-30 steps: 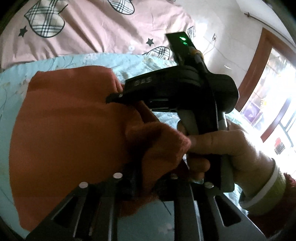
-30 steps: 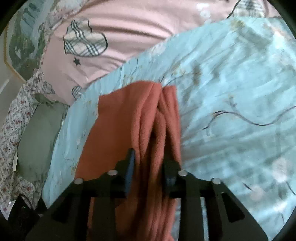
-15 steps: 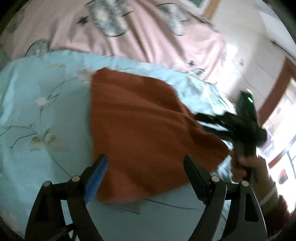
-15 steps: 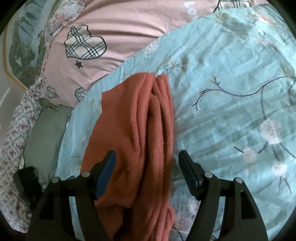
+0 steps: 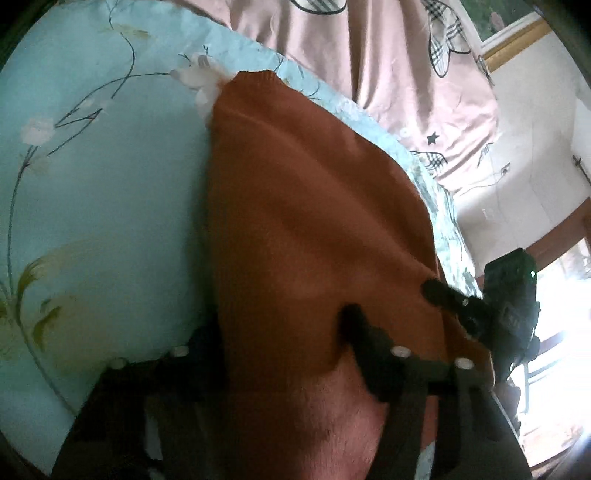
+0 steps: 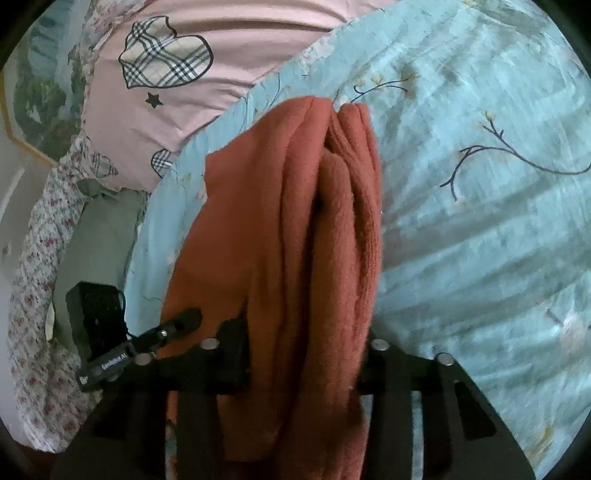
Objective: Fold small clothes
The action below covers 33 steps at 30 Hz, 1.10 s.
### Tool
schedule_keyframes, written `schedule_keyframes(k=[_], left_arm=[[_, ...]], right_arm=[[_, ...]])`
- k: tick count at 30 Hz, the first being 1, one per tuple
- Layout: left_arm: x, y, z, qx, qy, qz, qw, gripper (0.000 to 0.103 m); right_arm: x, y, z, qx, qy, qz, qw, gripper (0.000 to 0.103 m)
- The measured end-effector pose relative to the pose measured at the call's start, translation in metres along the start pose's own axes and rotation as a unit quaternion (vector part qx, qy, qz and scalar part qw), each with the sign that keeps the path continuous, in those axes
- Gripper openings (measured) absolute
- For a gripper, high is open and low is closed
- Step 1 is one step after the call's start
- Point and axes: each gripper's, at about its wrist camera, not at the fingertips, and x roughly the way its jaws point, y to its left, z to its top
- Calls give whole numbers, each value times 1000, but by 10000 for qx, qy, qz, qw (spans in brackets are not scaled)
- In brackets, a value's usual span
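Left hand-held gripper (image 5: pixel 284 343) low over the bed, jaws closing, near edge of the rust-orange knit garment (image 5: pixel 314 221) bunched between them; left finger mostly hidden under the cloth, right finger (image 5: pixel 364 343) dark against the fabric. Cannot tell whether the pads already press the cloth. Beyond the fingertips, garment spread flat over the light blue floral bedsheet (image 5: pixel 96 192), far corner reaching toward the pink quilt (image 5: pixel 388 62) with plaid hearts. Off to the right of this gripper, the other black tool with a green light, touching the garment's right edge.

Right hand-held gripper (image 6: pixel 301 350) also closing, thick rolled folds of the garment (image 6: pixel 325 221) filling the gap between its fingers and running straight ahead from it. Blue bedsheet (image 6: pixel 480 221) to the right of it, pink quilt (image 6: pixel 229 33) ahead and left, a grey-green pillow (image 6: pixel 103 229) and the left tool at far left.
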Motion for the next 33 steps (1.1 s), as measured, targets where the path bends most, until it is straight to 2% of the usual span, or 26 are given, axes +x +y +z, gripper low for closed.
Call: schedule_keyframes(k=[3, 6, 9, 12, 16, 21, 25, 26, 29, 33], left_arm=[[-10, -4, 0, 158, -109, -74, 9998, 28], [-37, -12, -4, 277, -279, -80, 9992, 25], [-79, -18, -13, 429, -602, 155, 9971, 25], [-131, -4, -24, 381, -906, 355, 9945, 25], [-185, 21, -34, 248, -1103, 642, 9915, 25], [-218, 66, -48, -19, -1166, 923, 9889, 26], [-197, 105, -60, -355, -858, 1241, 9879, 31], [-196, 111, -63, -426, -836, 1248, 9877, 37], [-202, 123, -77, -631, -886, 1262, 9860, 58], [-228, 130, -92, -681, -1064, 1242, 9842, 60]], right_arm=[[-3, 16, -7, 74, -112, 315, 9994, 28], [8, 50, -19, -127, -69, 588, 9982, 28], [29, 86, -32, -354, 16, 932, 9950, 28], [55, 120, -43, -516, 180, 1272, 9904, 28], [86, 149, -57, -651, 419, 1447, 9864, 28], [114, 156, -67, -727, 588, 1054, 9900, 29], [111, 149, -71, -696, 644, 772, 9925, 40], [105, 147, -72, -709, 619, 643, 9935, 42], [81, 144, -72, -734, 372, 385, 9959, 47], [47, 152, -70, -915, -271, 160, 9953, 47]])
